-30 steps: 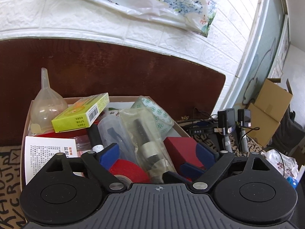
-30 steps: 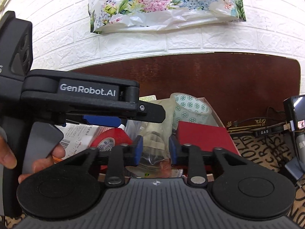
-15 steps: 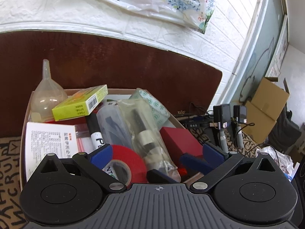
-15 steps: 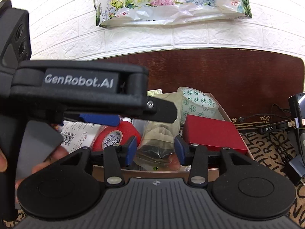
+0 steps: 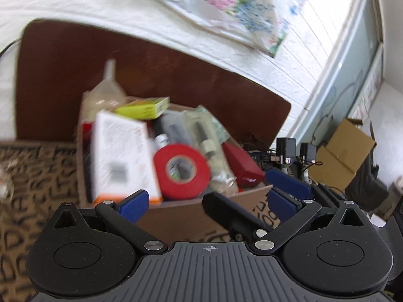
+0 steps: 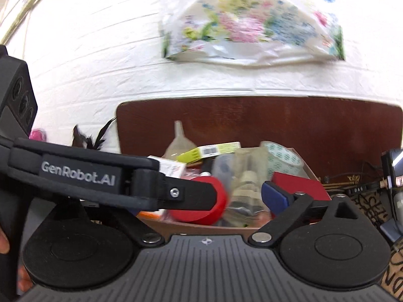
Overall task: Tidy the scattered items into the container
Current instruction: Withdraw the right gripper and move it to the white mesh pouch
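Both grippers have backed off the box [image 5: 176, 216] toward 6 o'clock, left gripper [image 5: 209, 201] and right gripper [image 6: 201, 201] jaws spread and empty; contents all sit inside, so tidying looks done.

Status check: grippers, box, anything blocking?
Left gripper open, empty. Right gripper open, empty. Cardboard box packed full, red tape on top. Left gripper crosses right's view.

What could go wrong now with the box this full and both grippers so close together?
The red tape roll lies high on the pile in the cardboard box, near its front wall, so a knock could roll it out. The left gripper and right gripper, both open, cross right before the box and may collide.
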Demonstrator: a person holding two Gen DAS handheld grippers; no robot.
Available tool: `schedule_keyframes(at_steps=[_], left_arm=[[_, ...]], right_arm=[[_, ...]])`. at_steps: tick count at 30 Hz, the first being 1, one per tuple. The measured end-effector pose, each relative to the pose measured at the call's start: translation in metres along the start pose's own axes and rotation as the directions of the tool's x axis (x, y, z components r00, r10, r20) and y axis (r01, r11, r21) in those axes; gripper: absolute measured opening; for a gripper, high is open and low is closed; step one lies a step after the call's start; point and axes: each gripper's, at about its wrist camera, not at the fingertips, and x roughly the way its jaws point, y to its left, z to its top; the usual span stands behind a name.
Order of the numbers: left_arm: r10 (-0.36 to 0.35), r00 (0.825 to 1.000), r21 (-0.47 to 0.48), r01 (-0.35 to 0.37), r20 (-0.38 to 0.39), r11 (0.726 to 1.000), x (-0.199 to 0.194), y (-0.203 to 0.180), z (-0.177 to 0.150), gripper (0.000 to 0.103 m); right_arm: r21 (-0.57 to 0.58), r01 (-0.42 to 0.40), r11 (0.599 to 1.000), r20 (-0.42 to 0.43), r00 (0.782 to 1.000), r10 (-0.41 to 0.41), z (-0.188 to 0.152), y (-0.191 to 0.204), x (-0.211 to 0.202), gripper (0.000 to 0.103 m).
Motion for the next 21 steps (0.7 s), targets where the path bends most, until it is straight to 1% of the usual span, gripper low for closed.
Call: schedule_keyframes(at_steps=[2, 5, 10, 12, 17, 21], left_arm=[[0.004, 1.000, -0.043, -0.004, 0.009, 0.999, -0.014, 0.010, -0.010, 0.103], [0.011, 1.000, -0.100, -0.009, 0.019, 0.995, -0.037, 0.026, -0.024, 0.103], [0.039, 0.998, -0.200, -0.030, 0.039, 0.979, -0.077, 0.057, -0.046, 0.103], [0.054, 0.997, -0.222, -0.042, 0.049, 0.974, -0.091, 0.068, -0.052, 0.103], [0.114, 0.991, -0.260, -0.092, 0.073, 0.961, -0.123, 0.097, -0.063, 0.103], [0.157, 0.984, -0.299, -0.125, 0.085, 0.946, -0.140, 0.122, -0.072, 0.103]], right_arm=[[-0.041, 0.001, 0.999, 0.003, 1.000, 0.000, -0.002, 0.015, -0.005, 0.098], [-0.089, -0.024, 0.996, -0.009, 1.000, 0.023, -0.006, 0.038, -0.010, 0.098], [-0.164, -0.089, 0.982, -0.030, 0.996, 0.085, -0.012, 0.083, -0.017, 0.098], [-0.190, -0.119, 0.974, -0.036, 0.993, 0.115, -0.013, 0.102, -0.018, 0.098], [-0.206, -0.196, 0.959, -0.068, 0.980, 0.186, -0.016, 0.142, -0.011, 0.098], [-0.207, -0.241, 0.948, -0.105, 0.969, 0.223, -0.022, 0.170, 0.001, 0.098]])
